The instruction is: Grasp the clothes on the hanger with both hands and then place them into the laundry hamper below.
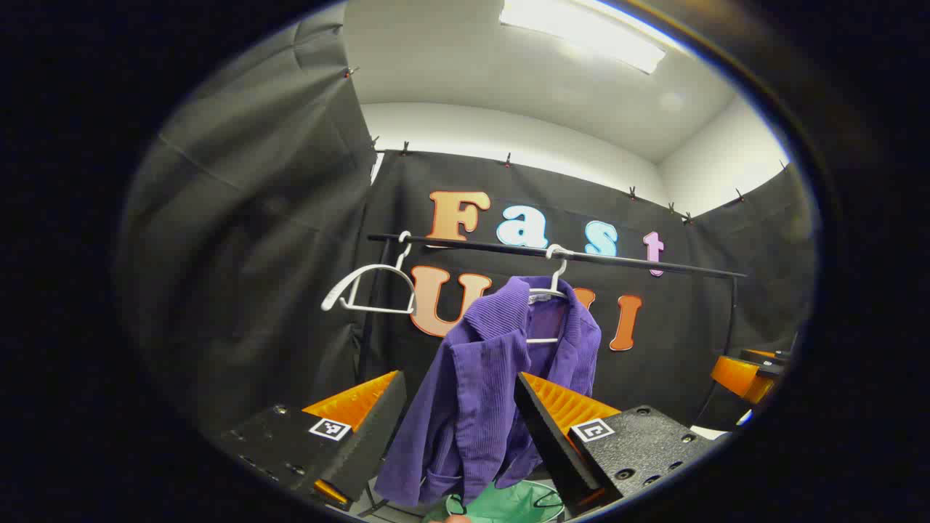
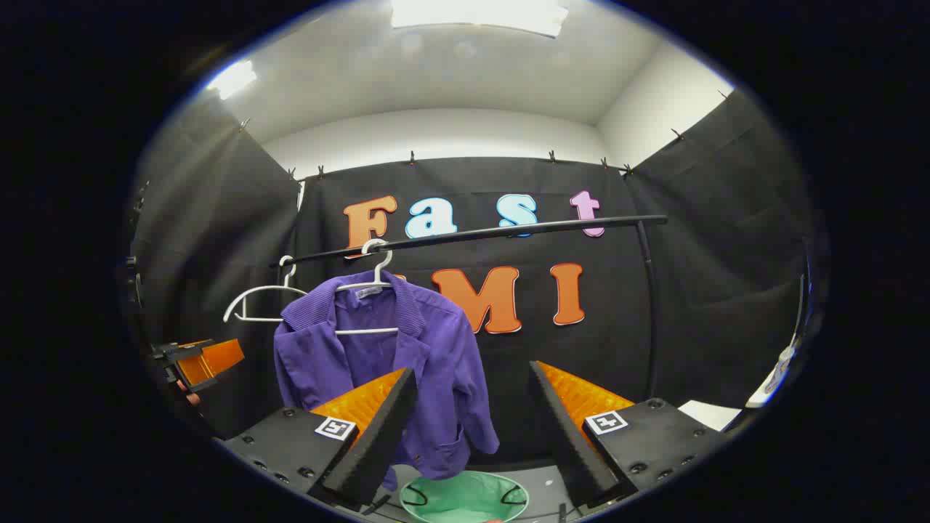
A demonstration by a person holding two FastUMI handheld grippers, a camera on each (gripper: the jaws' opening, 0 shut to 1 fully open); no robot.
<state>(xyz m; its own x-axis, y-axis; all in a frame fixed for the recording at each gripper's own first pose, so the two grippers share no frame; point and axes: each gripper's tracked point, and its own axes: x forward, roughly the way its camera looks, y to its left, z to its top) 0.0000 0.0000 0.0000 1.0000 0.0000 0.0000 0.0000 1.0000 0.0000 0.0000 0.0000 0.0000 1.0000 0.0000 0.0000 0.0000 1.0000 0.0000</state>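
Both my left tongs (image 1: 459, 428) and right tongs (image 2: 472, 425) stand apart and empty. The purple jacket (image 1: 479, 392) hangs on its hanger (image 2: 367, 287) ahead of them, with the green hamper (image 2: 465, 495) below. I think a grip on loose cloth only may drag the hanger along, or the jacket slips past the hamper's rim.

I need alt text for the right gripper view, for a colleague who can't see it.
A purple jacket hangs on a white hanger from a black rail, above a green hamper. The right gripper is open, short of the jacket. An empty hanger hangs further left.
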